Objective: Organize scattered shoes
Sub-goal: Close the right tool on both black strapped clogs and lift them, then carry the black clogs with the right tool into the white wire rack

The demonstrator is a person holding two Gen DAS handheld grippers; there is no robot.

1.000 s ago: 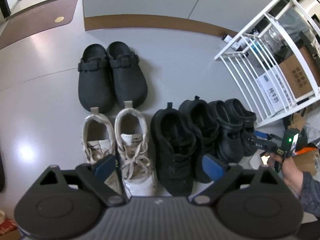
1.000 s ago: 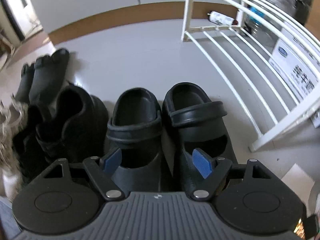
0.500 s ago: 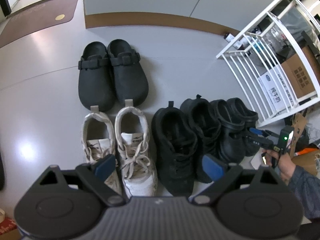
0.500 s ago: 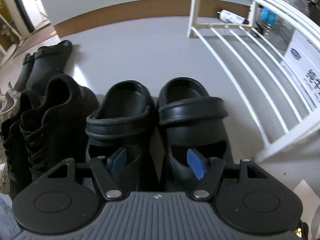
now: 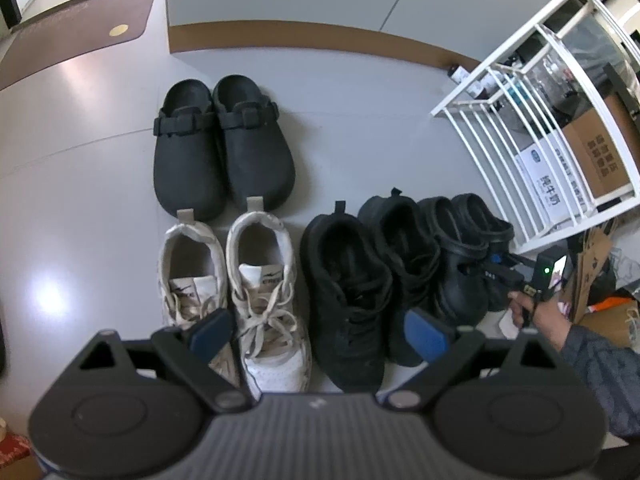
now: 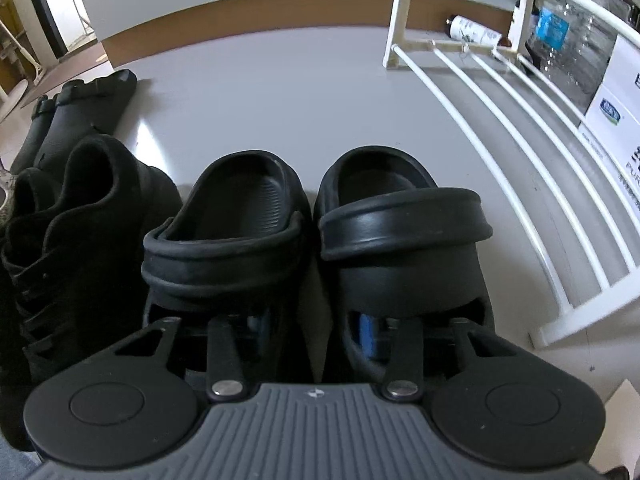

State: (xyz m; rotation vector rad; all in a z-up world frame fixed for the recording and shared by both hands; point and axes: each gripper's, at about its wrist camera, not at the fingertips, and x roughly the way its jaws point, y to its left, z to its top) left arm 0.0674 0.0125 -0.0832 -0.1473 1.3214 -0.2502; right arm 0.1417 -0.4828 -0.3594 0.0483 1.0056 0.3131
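White carton (image 5: 550, 190) in the rack: Chinese characters "纯牛奶" legible, blue oval logo above, unreadable. Brown cardboard box (image 5: 600, 156) beside it: printed Chinese lines, too small to read. White sneaker (image 5: 266, 276) tongue label: blurred, illegible.

We see black buckled clogs (image 5: 222, 148) at twelve o'clock, off-white sneakers (image 5: 236, 292) with beige laces, black lace-up sneakers (image 5: 372, 276), glossy black strap clogs (image 6: 316, 236), a white wire rack (image 5: 532, 120) at two o'clock, grey floor (image 5: 80, 200).

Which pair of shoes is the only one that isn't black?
The white lace-up sneakers, in the front row on the left. The clogs, the black sneakers and the rubber clogs are all black.
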